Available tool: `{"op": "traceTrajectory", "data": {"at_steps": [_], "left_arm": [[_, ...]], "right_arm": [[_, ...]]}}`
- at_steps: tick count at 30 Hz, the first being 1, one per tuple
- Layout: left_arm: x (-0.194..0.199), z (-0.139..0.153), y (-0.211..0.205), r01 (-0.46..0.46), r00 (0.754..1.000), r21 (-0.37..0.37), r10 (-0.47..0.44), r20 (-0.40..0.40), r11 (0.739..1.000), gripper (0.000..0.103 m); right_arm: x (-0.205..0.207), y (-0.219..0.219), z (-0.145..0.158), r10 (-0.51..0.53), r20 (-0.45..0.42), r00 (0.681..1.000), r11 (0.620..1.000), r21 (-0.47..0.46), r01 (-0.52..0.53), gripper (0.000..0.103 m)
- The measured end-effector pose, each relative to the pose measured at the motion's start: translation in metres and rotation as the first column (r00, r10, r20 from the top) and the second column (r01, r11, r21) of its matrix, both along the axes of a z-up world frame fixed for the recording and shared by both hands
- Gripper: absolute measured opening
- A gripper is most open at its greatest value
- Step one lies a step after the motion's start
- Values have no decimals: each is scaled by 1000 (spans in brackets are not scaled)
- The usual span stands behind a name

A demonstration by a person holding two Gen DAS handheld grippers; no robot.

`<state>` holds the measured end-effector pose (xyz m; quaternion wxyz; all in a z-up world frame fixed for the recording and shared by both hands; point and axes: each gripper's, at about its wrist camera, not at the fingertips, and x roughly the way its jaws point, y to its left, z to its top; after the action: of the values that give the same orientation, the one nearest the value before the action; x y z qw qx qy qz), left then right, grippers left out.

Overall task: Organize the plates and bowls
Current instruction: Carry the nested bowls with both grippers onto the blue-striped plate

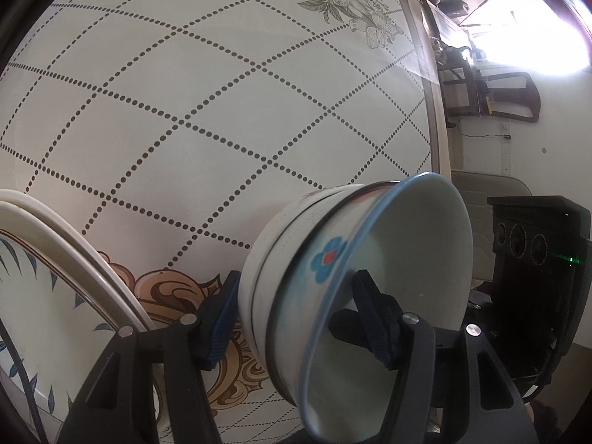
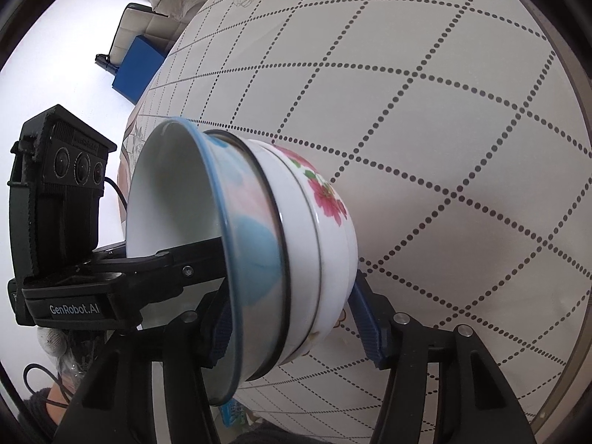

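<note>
Left gripper (image 1: 299, 318) and right gripper (image 2: 292, 318) both pinching nested bowl stack (image 2: 296, 251), tilted over dotted tablecloth (image 1: 185, 111); stacked plates (image 1: 55, 296) lying at left.

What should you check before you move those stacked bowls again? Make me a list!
1. Left gripper has the bowl stack: ok, one finger inside the blue-rimmed bowl, one outside the wall.
2. Right gripper grips the stack too: cannot tell, its fingers sit either side but contact is hidden.
3. Bowls nested snugly: ok, the flowered bowl cups the others.
4. Stack level: not ok, it tilts on its side.
5. Plates out of the way: ok, they lie apart on the tablecloth.
6. Stack resting on the table: cannot tell.
</note>
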<state>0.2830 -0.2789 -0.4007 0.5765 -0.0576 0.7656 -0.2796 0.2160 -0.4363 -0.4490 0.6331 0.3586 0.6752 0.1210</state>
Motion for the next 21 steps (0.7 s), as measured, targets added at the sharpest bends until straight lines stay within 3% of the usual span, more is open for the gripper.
{"op": "traceTrajectory", "data": {"at_steps": [9, 15, 21], "left_arm": [[15, 42, 34, 5, 998, -25, -4, 64, 1000, 58], [20, 63, 73, -13, 996, -22, 15, 91, 1000, 58], [22, 67, 115, -48, 994, -3, 48, 101, 999, 58]], "right_arm": [[19, 18, 44, 27, 62, 998, 999, -23, -26, 59], [33, 57, 77, 51, 100, 994, 998, -28, -48, 59], [37, 105, 89, 74, 116, 990, 997, -11, -73, 59]]}}
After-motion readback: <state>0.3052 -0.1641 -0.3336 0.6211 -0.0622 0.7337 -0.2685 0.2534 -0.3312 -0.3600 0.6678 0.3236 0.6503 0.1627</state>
